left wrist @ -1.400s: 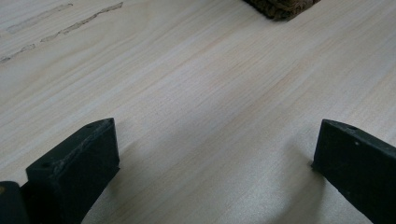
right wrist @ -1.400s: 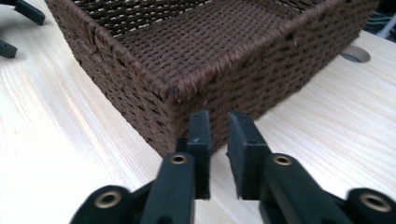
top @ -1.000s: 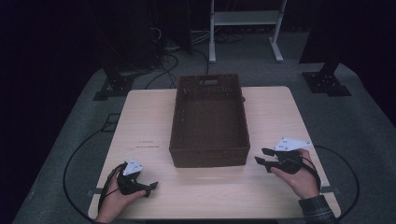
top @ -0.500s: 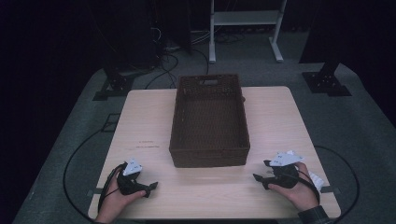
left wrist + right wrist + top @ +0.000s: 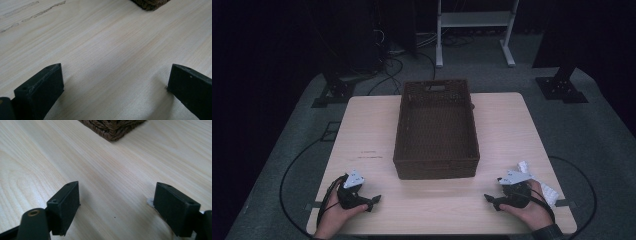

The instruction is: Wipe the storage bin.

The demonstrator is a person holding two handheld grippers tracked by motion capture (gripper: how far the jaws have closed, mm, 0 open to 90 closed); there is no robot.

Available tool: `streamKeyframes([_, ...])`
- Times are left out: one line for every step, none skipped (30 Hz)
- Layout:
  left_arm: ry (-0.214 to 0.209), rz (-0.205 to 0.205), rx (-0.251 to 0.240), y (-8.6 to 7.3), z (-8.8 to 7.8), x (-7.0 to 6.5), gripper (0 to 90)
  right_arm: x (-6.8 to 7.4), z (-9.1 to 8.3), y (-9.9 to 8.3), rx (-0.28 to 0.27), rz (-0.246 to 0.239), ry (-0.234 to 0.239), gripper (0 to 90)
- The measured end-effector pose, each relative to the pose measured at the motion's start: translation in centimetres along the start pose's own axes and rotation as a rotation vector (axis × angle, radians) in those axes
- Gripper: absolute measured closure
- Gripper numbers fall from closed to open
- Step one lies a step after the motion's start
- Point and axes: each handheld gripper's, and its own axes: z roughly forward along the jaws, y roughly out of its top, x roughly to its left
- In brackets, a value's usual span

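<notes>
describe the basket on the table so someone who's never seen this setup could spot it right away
Start at the pale wooden table on the grey floor. The basket stands lengthwise in the middle of it, beyond the two hand-held grippers. It is the dark brown woven rectangular box, open-topped and empty, with handle cut-outs.

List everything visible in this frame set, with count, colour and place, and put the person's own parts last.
Wicker basket: one, dark brown, nothing visible inside, centre of the table.
Table: one, light wood, faint marks left of the basket.
Metal stand: one, white, on the floor behind the table.
Black stand bases: two, on the grey floor at the far left and far right.
Cables: several, black, on the floor behind the table.
Left tool: one, black with a grey plate, near left edge, open, nothing between its jaws.
Right tool: one, black with a grey plate, near right edge, jaws just opened wide, nothing between them.
Hands: two, each holding a tool.
</notes>
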Motion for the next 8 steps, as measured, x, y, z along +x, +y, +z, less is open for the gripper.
streamKeyframes([0.000, 0.000, 0.000, 0.00, 0.00, 0.00, 0.0, -0.02, -0.02, 0.01, 0.001, -0.001, -0.001, 20.2])
streamKeyframes([0.000, 0.000, 0.000, 0.00, 0.00, 0.00, 0.0, -0.03, -0.03, 0.01, 0.001, -0.003, -0.002, 20.1])
streamKeyframes([0.000, 0.000, 0.000, 0.00, 0.00, 0.00, 0.0, -0.01, -0.01, 0.00, 0.000, -0.001, -0.001, 20.1])
streamKeyframes([0.000, 0.000, 0.000, 0.00, 0.00, 0.00, 0.0, -0.02, 0.01, -0.02, -0.001, 0.000, 0.002, 20.1])
streamKeyframes([0.000, 0.000, 0.000, 0.00, 0.00, 0.00, 0.0, -0.02, 0.02, -0.03, -0.002, 0.003, 0.004, 19.9])
streamKeyframes([0.000, 0.000, 0.000, 0.00, -0.01, -0.01, 0.0, -0.04, 0.05, -0.06, -0.005, 0.005, 0.005, 19.5])
streamKeyframes([0.000, 0.000, 0.000, 0.00, 0.00, 0.00, 0.0, -0.09, 0.07, -0.08, -0.005, 0.007, 0.008, 19.2])
streamKeyframes([0.000, -0.001, 0.000, -0.01, 0.00, -0.01, 0.0, -0.16, 0.10, -0.11, -0.006, 0.008, 0.011, 18.8])
